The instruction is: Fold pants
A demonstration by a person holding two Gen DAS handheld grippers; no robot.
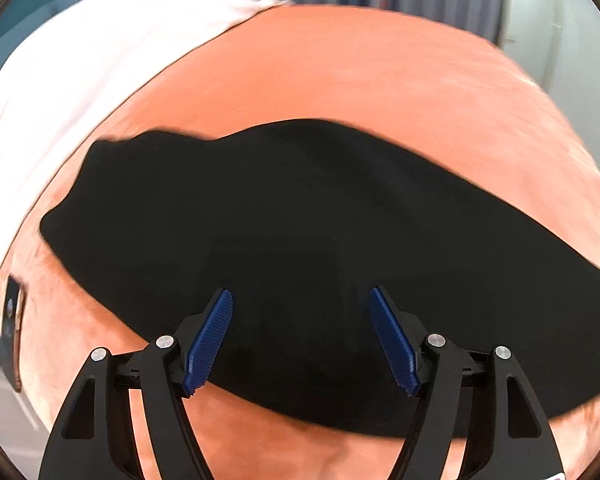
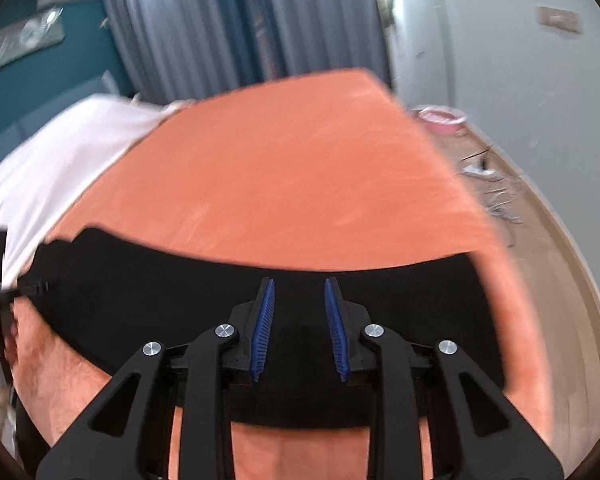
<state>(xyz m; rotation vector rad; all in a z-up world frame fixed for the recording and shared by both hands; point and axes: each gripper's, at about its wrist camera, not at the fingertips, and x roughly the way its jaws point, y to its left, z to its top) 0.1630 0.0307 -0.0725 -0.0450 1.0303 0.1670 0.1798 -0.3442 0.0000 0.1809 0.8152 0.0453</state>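
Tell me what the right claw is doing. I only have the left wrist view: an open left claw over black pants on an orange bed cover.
Observer: The right claw is over the black pants too, with its jaws a narrow gap apart and nothing pinched between them.
Operator: Where does the pants' right end lie? It runs out of my frame.
Observer: It stops just short of the right edge of the orange cover; a strip of cover shows beyond it.
Operator: Anything beside the bed there?
Observer: A wooden floor with loose cables and a pink round container.
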